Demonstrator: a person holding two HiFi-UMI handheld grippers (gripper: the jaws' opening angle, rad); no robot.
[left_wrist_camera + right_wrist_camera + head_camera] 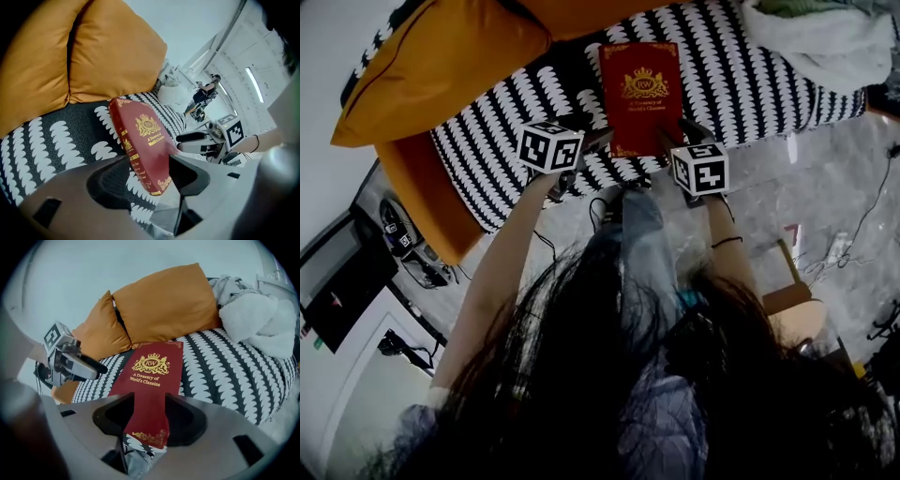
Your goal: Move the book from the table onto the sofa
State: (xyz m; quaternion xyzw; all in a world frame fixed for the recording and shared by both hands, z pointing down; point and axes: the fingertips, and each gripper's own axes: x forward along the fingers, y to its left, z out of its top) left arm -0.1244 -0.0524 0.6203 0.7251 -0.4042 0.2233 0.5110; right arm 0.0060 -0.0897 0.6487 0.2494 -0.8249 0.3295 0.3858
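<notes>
Right claw: jaws a narrow gap apart, with the near end of the book showing through the gap. I judge the pads sit over the cover and clamp nothing. Left claw: likewise parted at the spine-side near corner, with sofa fabric visible between one jaw and the spine. The book lies flat, cover up, on the black-and-white seat of the sofa, near its front edge. I read placement as done and release as the step in hand. Next I must draw both claws clear without dragging the book off the edge.
</notes>
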